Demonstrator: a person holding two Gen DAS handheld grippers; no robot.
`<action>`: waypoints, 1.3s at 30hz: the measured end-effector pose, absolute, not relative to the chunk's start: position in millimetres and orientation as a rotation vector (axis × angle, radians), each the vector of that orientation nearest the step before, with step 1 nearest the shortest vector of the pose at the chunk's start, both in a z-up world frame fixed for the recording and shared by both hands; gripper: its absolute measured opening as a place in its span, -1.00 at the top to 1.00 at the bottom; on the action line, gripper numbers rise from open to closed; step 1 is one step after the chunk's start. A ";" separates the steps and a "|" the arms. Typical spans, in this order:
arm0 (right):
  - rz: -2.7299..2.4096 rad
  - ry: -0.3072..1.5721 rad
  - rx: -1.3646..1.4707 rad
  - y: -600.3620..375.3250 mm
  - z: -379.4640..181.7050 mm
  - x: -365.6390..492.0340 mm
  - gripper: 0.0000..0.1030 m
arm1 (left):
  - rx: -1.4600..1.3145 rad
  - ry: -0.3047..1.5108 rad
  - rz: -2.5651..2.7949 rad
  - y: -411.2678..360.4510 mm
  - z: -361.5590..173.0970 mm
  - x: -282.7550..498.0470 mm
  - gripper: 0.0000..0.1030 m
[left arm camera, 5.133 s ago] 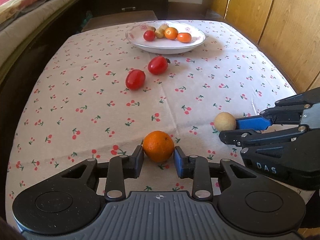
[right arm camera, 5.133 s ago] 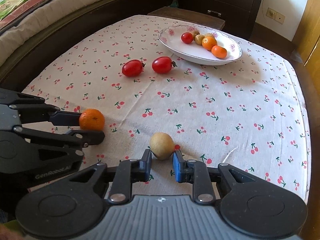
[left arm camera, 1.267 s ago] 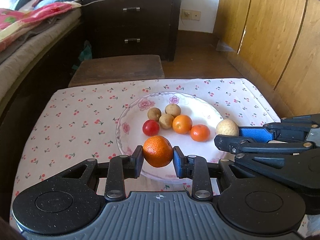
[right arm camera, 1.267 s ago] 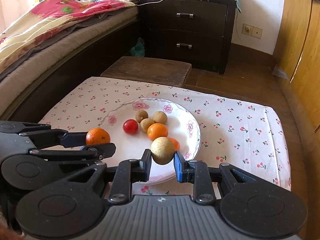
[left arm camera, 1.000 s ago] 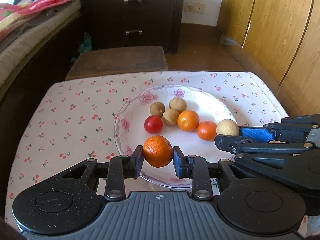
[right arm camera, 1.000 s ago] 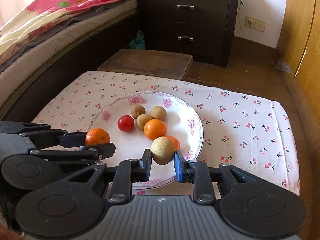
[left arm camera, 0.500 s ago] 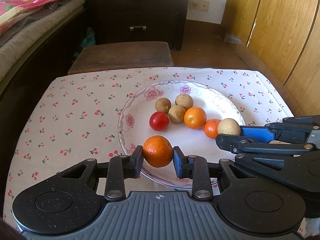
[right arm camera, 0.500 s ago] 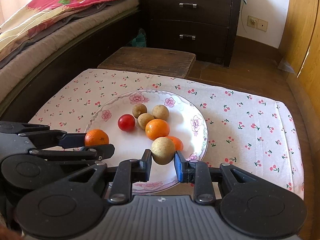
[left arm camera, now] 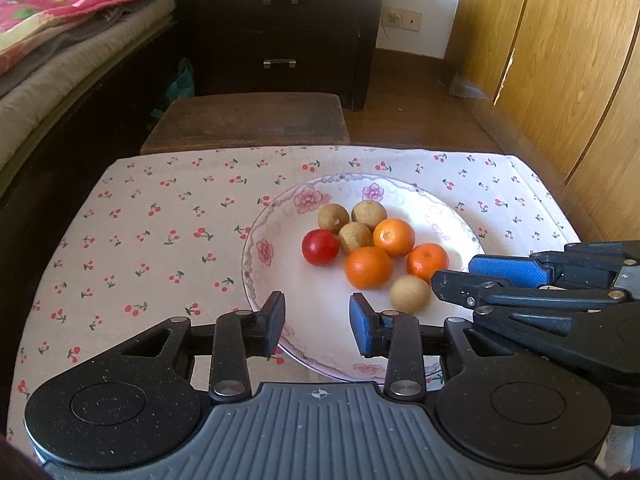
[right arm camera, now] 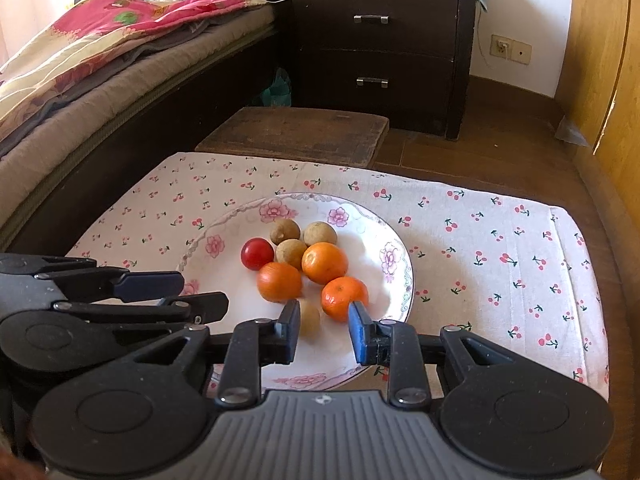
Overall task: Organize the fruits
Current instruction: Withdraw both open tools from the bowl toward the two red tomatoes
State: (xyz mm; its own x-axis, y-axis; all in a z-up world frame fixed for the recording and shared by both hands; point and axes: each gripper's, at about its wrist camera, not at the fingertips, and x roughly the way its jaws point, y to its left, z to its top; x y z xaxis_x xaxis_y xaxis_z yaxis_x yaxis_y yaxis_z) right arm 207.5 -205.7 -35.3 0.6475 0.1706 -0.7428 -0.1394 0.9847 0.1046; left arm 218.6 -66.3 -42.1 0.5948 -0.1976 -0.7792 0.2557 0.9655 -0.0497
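Note:
The flowered white plate (left arm camera: 256, 248) (right arm camera: 400, 256) sits on the cherry-print cloth. It holds a red tomato (left arm camera: 320, 247), several tan fruits and three oranges. My left gripper (left arm camera: 316, 312) (right arm camera: 202, 292) hovers over the plate's near rim, jaws opening, nothing between them. The orange (left arm camera: 368, 267) (right arm camera: 279, 282) it carried lies on the plate against the others. My right gripper (right arm camera: 324, 320) (left arm camera: 456, 278) is open just right of it. A tan fruit (left arm camera: 410, 294) (right arm camera: 310, 317) rests on the plate below its fingers, beside the left finger, free of the pads.
Beyond the table's far edge stands a low wooden stool (left arm camera: 244, 120), then a dark chest of drawers (left arm camera: 280, 32). A bed (left arm camera: 60, 60) runs along the left and wooden cupboard doors (left arm camera: 560, 80) along the right. Bare cloth (left arm camera: 140, 220) lies left of the plate.
Both grippers have let go. The orange left the left jaws and now lies among the plate's fruit. The tan fruit dropped from the right jaws onto the plate. Both jaws stand wider.

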 end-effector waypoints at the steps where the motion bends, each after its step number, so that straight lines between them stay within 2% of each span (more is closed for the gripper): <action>1: 0.176 0.846 0.042 -206.3 -34.0 206.9 0.45 | 0.064 0.893 -0.265 -65.2 -40.6 218.6 0.13; 28: 0.221 0.857 0.029 -178.3 -19.1 178.6 0.43 | 0.015 0.883 -0.263 -28.1 -19.3 190.2 0.07; 39: 0.240 0.873 0.044 -172.3 -17.4 163.0 0.42 | 0.090 0.966 -0.308 -18.9 -38.8 159.7 0.05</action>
State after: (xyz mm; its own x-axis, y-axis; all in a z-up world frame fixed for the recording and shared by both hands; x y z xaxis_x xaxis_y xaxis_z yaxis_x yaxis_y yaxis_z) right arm 163.0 -172.3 -17.4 0.6174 0.2266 -0.7533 -0.1906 0.9722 0.1363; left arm 159.7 -18.9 -38.8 0.5285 -0.2177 -0.8206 0.2977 0.9527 -0.0611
